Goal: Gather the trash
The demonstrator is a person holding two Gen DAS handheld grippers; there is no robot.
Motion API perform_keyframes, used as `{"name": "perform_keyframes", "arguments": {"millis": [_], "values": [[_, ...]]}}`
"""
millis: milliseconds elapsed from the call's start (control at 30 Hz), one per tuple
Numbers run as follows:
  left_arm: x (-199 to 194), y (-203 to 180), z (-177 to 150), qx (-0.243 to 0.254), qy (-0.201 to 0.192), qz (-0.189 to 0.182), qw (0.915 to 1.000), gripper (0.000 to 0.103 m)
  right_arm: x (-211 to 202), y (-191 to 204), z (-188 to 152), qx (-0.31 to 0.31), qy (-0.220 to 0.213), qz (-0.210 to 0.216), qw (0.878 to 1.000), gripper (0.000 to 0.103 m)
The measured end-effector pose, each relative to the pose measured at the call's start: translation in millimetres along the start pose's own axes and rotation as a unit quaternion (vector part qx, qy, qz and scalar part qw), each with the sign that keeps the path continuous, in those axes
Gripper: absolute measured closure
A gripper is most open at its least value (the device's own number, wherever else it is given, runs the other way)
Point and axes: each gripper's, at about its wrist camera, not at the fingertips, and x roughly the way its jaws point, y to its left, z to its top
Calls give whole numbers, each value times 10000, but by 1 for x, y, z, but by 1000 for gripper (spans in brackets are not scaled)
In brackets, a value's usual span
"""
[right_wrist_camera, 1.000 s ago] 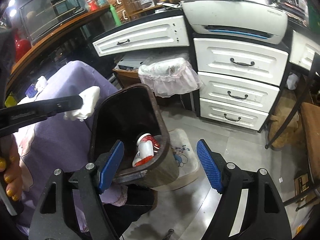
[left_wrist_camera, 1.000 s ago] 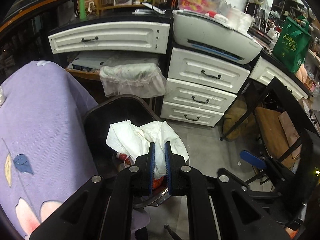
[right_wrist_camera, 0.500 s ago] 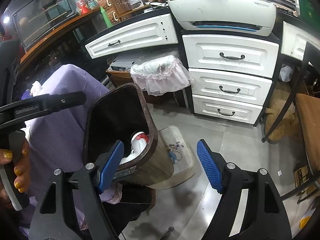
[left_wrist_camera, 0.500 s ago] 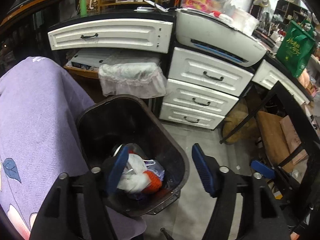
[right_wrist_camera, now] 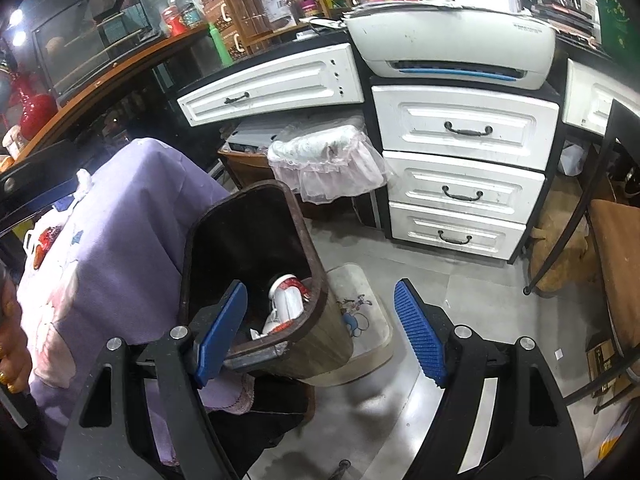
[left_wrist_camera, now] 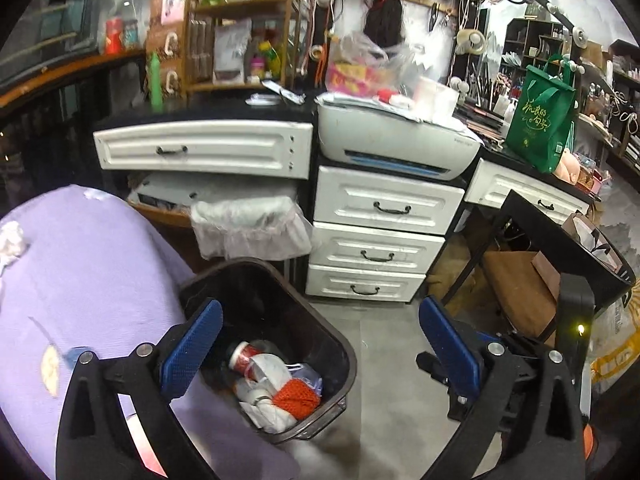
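Overhead, left claw [left_wrist_camera: 320, 344] seen with jaws opening wide, nothing pinched between pads. Right claw [right_wrist_camera: 320, 330] spread, empty, left pad inside trash bin [right_wrist_camera: 320, 344] rim. Crumpled white paper [left_wrist_camera: 266, 374] and orange mesh [left_wrist_camera: 296, 398] shown only by left view, at bin bottom. Bin upright on floor, against purple cloth [left_wrist_camera: 80, 272].

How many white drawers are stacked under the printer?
3 under the printer: top drawer, middle drawer, bottom drawer. Other drawers sit beside the stack.
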Motion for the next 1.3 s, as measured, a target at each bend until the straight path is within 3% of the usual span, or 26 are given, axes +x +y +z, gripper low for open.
{"name": "perform_keyframes", "arguments": {"millis": [233,467,667,800,900,1067,1300], "values": [[-42,33,-10,-85,-154,292,9994,6,-12,34,10,-326,-146,273,9990,21],[-83,91,-30,-617,-160,791,9948,6,-19,88,17,-853,-198,704,9937,19],[-112,150,-51,-987,-30,1703,9804,6,-21,137,20,-1227,-149,1151,9856,19],[-132,199,-68,-1627,71,2053,9651,6,-24,169,22,-1462,-120,1412,9791,19],[-141,241,-82,-2183,229,2270,9488,6,-27,191,27,-1632,-118,1611,9733,19],[-136,287,-91,-2603,641,2329,9348,34,-33,228,36,-1859,-97,1912,9637,19],[-113,334,-90,-2716,1008,2439,9255,45,-35,269,43,-2106,-38,2186,9528,19]]}}
